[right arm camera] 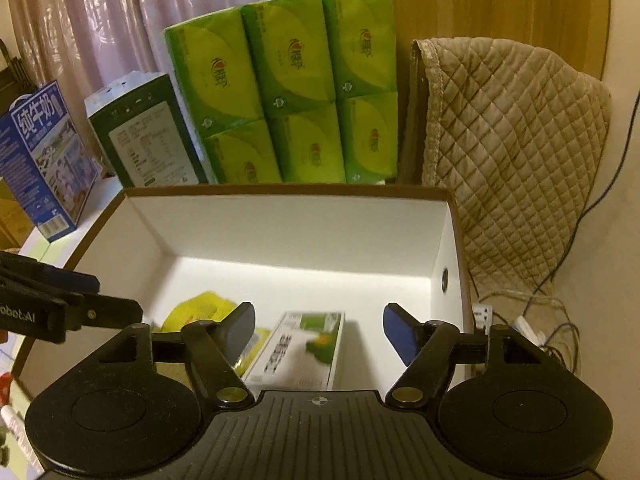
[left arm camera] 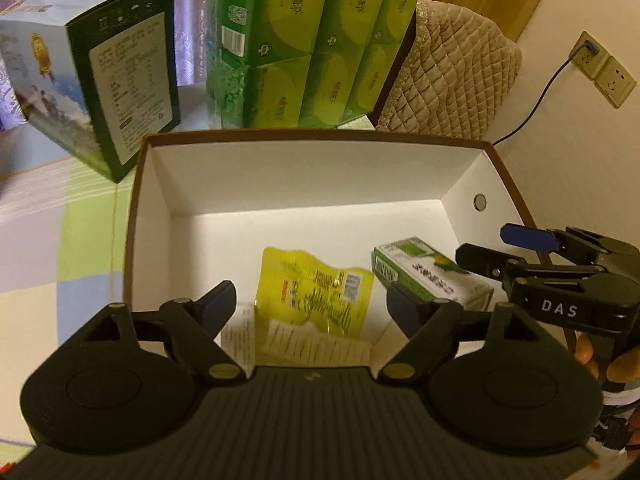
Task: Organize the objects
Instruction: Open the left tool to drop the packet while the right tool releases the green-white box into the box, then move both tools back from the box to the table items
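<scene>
A brown cardboard box with a white inside [left arm camera: 280, 168] stands open on the table, and both grippers hang over its near edge. The left gripper [left arm camera: 310, 300] has its jaws spread wide with nothing between them. The right gripper [right arm camera: 318, 330] also has its jaws spread apart and holds nothing. On the white floor of the box lies a yellow plastic snack packet [left arm camera: 316, 284], flat, near the middle. Just right of it lies a small green and white carton with a bird picture [left arm camera: 424, 276], on its long side, close to the right wall; whether the two touch I cannot tell. A white printed paper sheet [left arm camera: 316, 340] lies at the near end, partly under the packet. Behind the far wall stands a green pack of tissue packets [right arm camera: 288, 88], and left of it a dark green and white carton [right arm camera: 148, 132] and a blue milk carton [right arm camera: 40, 160]. A beige quilted cloth cover [right arm camera: 516, 152] is at the far right.
</scene>
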The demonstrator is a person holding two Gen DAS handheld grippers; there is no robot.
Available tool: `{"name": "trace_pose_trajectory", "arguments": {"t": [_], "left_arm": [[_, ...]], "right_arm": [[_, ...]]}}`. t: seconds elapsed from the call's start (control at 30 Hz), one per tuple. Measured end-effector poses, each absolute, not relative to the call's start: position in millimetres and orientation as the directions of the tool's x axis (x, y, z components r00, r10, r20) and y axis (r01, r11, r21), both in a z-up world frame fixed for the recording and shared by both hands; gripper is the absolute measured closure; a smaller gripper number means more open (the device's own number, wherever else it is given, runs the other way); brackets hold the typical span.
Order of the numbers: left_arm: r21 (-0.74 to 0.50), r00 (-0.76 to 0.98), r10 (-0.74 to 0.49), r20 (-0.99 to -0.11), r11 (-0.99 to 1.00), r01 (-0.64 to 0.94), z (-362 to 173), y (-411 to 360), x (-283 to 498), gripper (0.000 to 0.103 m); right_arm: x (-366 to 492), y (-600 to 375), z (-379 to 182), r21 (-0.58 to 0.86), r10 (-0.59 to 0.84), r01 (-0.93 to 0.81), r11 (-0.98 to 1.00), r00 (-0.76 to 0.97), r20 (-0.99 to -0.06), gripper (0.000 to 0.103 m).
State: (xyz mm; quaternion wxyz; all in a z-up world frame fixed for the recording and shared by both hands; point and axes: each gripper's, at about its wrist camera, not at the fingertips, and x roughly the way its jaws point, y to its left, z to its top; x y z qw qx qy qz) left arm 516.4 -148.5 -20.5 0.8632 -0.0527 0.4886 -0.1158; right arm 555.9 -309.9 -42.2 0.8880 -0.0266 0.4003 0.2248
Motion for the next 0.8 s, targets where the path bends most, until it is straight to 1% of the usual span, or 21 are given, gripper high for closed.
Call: {"name": "trace_pose_trajectory", "arguments": {"t": [0.27,0.8], "left_arm": [[-0.203,0.509,-0.243,-0.826,0.97,0.134,-5,-144,484,0.021],[-0.23,0.574,-0.254,-0.779,0.966,0.115,28,-131,403,0.02]], "right_arm": [[524,-316,-28,0.147,0.377,-0.405,0.902,0.578,-0.724,0.03],[460,-309,1,0.161,0.401,-0.416,0.895,0.595,-0.696,0.028]]}}
